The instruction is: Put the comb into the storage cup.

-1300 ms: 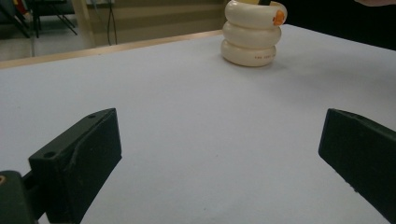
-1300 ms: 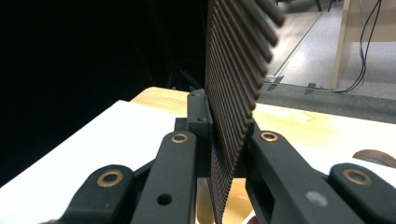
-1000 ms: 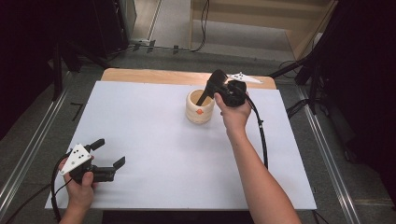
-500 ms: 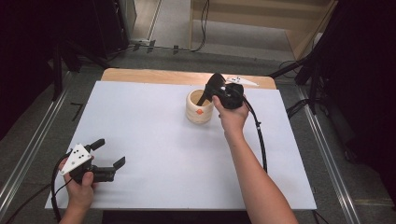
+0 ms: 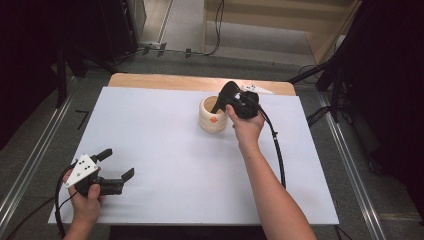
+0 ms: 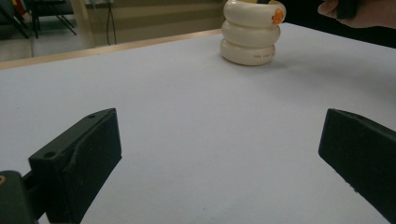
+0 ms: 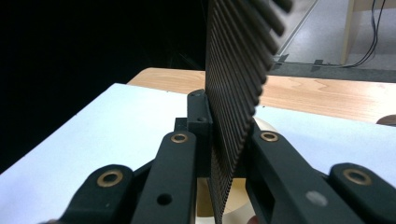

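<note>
Cream, glossy and ribbed in three stacked rings, the pot (image 5: 213, 115) at upper centre of the white worktop (image 5: 165, 150) looks rigid, slippery, perhaps breakable, so we would pinch its rim; our right claw (image 5: 222, 100), clenched empty, hovers there, our left claw (image 5: 116, 165) spread at lower left.

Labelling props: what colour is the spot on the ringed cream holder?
Orange, clearest in the left gripper view.

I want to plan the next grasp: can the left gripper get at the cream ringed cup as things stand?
Probably yes: the left gripper is open, with bare white tabletop between it and the cup, though the right gripper occupies its rim.
</note>
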Motion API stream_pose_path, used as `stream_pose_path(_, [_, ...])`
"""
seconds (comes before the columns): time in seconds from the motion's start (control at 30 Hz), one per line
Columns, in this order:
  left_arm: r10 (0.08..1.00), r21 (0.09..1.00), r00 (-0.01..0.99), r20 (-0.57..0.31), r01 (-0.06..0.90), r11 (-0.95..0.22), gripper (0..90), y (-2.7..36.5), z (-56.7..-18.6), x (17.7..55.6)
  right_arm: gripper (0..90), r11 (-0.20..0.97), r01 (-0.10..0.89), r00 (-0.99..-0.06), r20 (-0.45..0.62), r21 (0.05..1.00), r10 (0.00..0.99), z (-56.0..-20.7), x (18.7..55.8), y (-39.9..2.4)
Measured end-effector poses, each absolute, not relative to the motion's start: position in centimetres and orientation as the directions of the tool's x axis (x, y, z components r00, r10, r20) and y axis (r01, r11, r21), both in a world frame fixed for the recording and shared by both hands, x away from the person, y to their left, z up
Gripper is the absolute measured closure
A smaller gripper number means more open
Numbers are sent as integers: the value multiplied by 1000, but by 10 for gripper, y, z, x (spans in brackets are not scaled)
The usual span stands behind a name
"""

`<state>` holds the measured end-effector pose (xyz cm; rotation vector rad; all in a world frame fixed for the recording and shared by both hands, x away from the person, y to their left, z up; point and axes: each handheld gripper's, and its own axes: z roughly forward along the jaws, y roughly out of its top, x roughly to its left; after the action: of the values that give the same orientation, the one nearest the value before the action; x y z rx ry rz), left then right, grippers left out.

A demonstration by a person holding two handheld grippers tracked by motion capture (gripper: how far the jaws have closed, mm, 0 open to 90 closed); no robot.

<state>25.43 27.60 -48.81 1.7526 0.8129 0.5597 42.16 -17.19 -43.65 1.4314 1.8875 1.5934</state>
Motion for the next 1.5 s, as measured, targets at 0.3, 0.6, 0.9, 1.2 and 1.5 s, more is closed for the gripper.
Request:
stream_pose_path(0.3, [755,948,656,-20,252,-194,0,276,-488,254,823,-144,505,-460,407,851,789,-441,423,-171])
stream_pose_path(0.6, [755,949,656,-21,251,-192,0,276,-488,254,816,-174,517,-432,431,838,792,-445,425,-178])
stream_pose_path(0.9, [755,947,656,-18,253,-197,0,276,-488,255,742,-186,535,-415,448,824,792,-452,428,-186])
stream_pose_path(1.2, [755,948,656,-18,251,-196,0,276,-488,254,412,-112,506,-412,353,855,840,-455,430,-187])
stream_pose_path(1.5, [754,949,656,-18,249,-194,0,276,-488,254,189,-69,500,-430,317,863,845,-448,423,-193])
